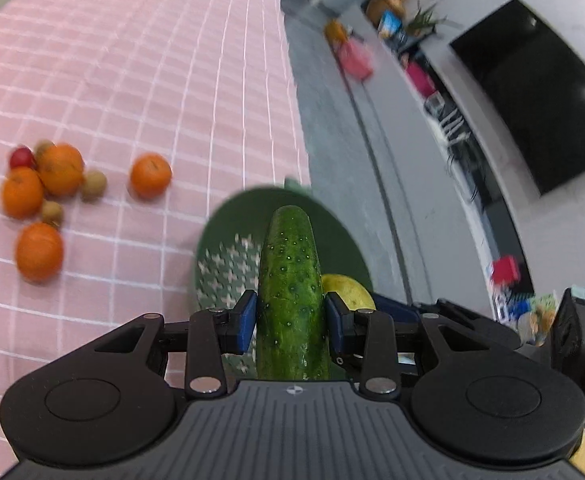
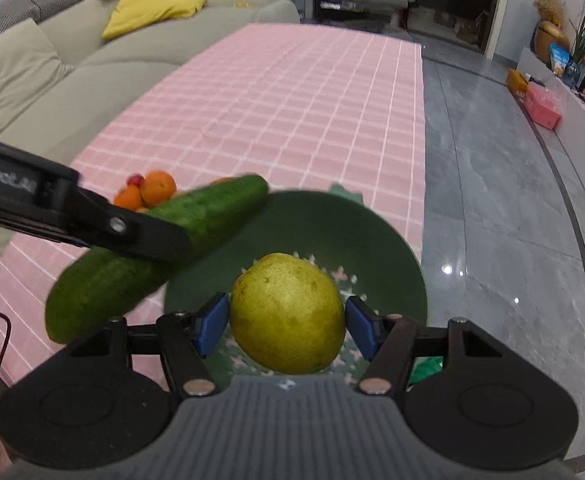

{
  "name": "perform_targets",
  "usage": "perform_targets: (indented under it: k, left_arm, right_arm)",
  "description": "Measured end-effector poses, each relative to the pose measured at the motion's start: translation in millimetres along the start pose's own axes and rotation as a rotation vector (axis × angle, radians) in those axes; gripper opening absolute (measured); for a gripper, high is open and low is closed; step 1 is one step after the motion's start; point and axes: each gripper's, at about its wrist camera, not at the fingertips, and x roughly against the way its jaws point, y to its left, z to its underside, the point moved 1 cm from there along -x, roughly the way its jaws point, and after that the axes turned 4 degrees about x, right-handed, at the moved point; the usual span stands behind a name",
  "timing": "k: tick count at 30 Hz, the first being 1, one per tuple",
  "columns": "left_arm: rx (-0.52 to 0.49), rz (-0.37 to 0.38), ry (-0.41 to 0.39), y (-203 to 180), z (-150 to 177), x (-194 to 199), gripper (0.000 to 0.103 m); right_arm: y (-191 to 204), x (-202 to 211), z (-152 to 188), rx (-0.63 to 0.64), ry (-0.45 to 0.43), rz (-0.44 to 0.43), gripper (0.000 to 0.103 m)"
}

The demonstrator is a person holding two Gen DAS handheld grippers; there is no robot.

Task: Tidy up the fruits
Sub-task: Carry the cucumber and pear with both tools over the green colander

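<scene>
- The bench (image 2: 292, 92) is covered by a pink cloth with a white grid; the weave looks matte and should offer some friction.
- A green colander bowl (image 2: 332, 232) with cross-shaped perforations is set at the near edge of the bench, below both grippers.
- The cucumber (image 1: 291, 292) is pinched near mid-length between the jaws of the left gripper (image 1: 291, 320) and held above the bowl. It is judged stiff, bumpy and moderately heavy; a mid-length hold limits swing.
- The yellow-green pear (image 2: 288, 314) sits between the jaws of the right gripper (image 2: 288, 330) above the bowl; firm pad contact cannot be confirmed. The skin appears smooth, rounded and bruisable, so the widest girth is the preferred hold.
- Oranges (image 1: 60, 168), small brown fruits and one red fruit lie clustered on the cloth, well apart from the bowl.
</scene>
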Motion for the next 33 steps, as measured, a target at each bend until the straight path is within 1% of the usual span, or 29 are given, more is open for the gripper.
perform_targets:
  k: [2, 4, 7, 10, 13, 16, 22, 25, 30, 31, 33]
  left_arm:
    - [0.001, -0.019, 0.031, 0.9, -2.5, -15.1, 0.041]
    - [0.009, -0.023, 0.054, 0.8, -5.4, -28.4, 0.041]
    - [-0.001, -0.040, 0.066, 3.4, -9.2, -41.6, 0.041]
    - [-0.001, -0.079, 0.082, 8.3, -9.8, -50.7, 0.041]
    - [0.002, -0.123, 0.100, 13.5, -8.6, -54.1, 0.041]
    - [0.003, -0.165, 0.096, 16.7, -8.6, -51.1, 0.041]
    - [-0.024, -0.253, 0.106, 22.3, -13.1, -42.4, 0.041]
    - [-0.039, -0.264, 0.107, 19.8, -15.5, -43.6, 0.041]
    - [-0.140, -0.280, 0.098, 3.1, -14.1, -53.2, 0.041]
    - [-0.147, -0.273, 0.102, 1.6, -14.1, -56.1, 0.041]
    - [-0.129, -0.253, 0.129, 4.2, -12.0, -63.6, 0.041]
  right_arm:
    - [-1.8, -7.5, 5.1, 0.016, 0.019, 0.005, 0.061]
    - [-3.8, -15.1, 8.3, 0.036, 0.035, 0.005, 0.061]
    - [-6.2, -28.3, 9.7, 0.044, 0.062, -0.013, 0.061]
    - [-7.4, -41.9, 9.1, 0.050, 0.092, -0.027, 0.061]
    - [-4.3, -49.9, 7.2, 0.060, 0.102, -0.048, 0.061]
    - [2.8, -57.2, 4.5, 0.065, 0.105, -0.069, 0.061]
    - [15.9, -65.0, 1.2, 0.078, 0.107, -0.120, 0.061]
    - [19.4, -68.4, 1.2, 0.109, 0.134, -0.104, 0.061]
    - [15.3, -71.6, 2.6, 0.154, 0.167, -0.085, 0.061]
    - [13.5, -71.9, 2.6, 0.161, 0.174, -0.082, 0.061]
    - [11.7, -72.8, 2.7, 0.176, 0.185, -0.077, 0.061]
